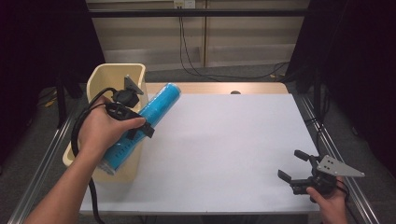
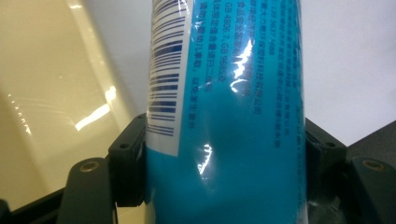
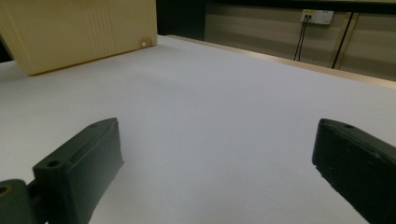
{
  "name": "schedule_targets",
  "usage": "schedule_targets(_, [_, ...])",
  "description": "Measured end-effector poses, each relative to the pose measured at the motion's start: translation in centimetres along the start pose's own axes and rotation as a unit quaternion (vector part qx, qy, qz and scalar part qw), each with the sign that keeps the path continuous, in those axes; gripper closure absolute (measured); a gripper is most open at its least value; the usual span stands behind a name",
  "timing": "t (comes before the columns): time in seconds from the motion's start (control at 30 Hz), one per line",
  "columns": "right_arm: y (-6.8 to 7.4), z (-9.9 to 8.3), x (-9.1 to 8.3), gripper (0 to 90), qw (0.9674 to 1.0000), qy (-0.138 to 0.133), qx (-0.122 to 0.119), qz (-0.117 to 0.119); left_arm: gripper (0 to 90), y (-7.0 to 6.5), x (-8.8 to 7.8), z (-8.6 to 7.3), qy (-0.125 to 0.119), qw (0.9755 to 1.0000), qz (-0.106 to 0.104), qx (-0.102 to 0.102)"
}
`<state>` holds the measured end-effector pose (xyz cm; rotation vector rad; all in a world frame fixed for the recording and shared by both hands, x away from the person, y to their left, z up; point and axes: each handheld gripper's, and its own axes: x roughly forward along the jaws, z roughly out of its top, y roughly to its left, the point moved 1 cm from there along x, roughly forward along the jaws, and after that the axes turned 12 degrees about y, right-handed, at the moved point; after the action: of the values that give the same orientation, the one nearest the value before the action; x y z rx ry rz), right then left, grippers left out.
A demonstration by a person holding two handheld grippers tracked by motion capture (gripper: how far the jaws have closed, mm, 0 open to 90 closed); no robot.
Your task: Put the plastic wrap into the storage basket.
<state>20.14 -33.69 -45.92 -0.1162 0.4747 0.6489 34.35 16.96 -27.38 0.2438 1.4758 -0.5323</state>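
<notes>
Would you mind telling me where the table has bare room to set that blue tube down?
The white table top is bare from the cream bin across to the open right gripper, and back to the wooden strip. It is crowded at the left edge, where the left gripper holds the blue tube over the bin.

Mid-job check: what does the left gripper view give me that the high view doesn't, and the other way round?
Left gripper view alone: the barcode and small print on the blue tube, and both jaws pressed against its sides. High view alone: the whole table, the tube's far end sticking out past the cream bin, and the right gripper open, holding nothing, near the table's right edge. Both: the left gripper shut on the blue tube beside the bin.
</notes>
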Motion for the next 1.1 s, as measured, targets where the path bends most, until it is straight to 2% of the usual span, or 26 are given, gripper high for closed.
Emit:
schedule_targets(0.4, [0.0, 0.0, 0.1, 1.0, 1.0000, 0.001, 0.001, 0.002, 31.9, 2.3, -0.9, -0.8, -0.004, 0.9991, 0.011, -0.041])
schedule_targets(0.57, [0.0, 0.0, 0.2, 1.0, 1.0000, 0.004, 0.001, 0.003, 31.9, 3.3, -1.5, -1.6, -0.012, 0.9977, 0.013, -0.065])
schedule_targets(0.7, [0.1, 0.0, 0.3, 1.0, 1.0000, 0.002, -0.001, 0.003, 31.9, 3.7, -1.6, -2.0, -0.013, 0.9969, 0.024, -0.074])
schedule_targets(0.77, [0.1, 0.0, 0.3, 1.0, 1.0000, 0.003, -0.002, 0.003, 31.9, 4.0, -1.8, -2.4, -0.016, 0.9968, 0.018, -0.077])
schedule_targets(1.1, [0.2, 0.1, 0.5, 1.0, 1.0000, 0.004, -0.002, 0.006, 31.9, 4.4, -2.8, -3.3, -0.032, 0.9954, 0.019, -0.088])
